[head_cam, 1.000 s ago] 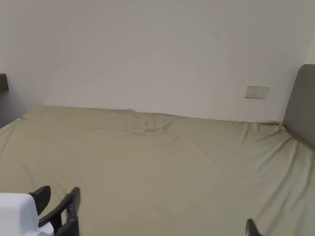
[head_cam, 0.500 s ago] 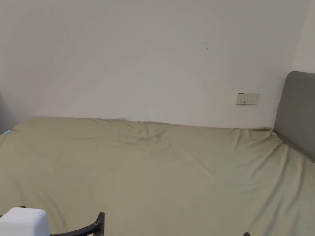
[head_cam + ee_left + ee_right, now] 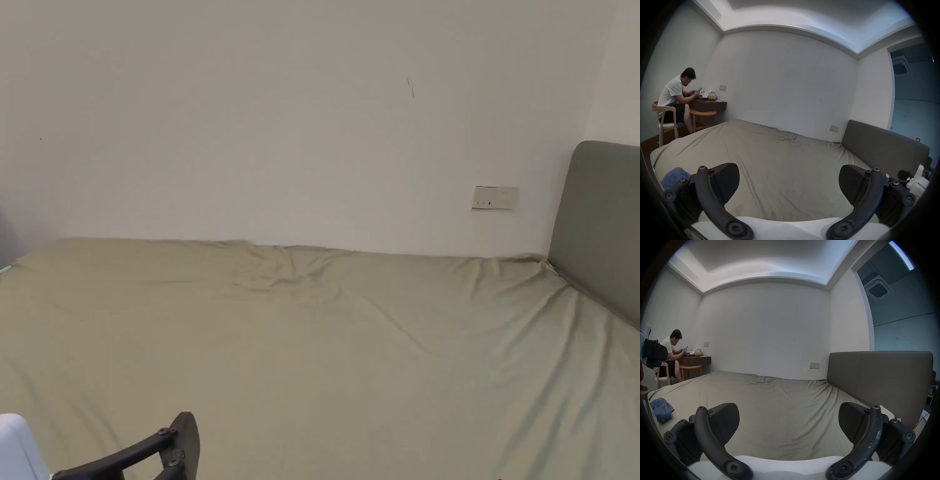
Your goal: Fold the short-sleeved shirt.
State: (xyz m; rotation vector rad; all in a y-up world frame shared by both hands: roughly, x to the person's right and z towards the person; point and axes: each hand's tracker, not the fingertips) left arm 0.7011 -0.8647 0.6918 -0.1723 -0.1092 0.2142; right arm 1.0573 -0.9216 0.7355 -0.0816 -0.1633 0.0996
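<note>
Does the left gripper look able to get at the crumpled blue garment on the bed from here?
Probably yes: the left gripper is open and empty, the blue garment lies just beside it on the bed sheet, nothing between.

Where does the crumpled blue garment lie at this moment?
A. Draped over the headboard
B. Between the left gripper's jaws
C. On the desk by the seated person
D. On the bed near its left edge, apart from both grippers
D: the blue garment lies crumpled on the bed sheet near its left edge, while the left gripper and right gripper stand open and hold nothing.
</note>
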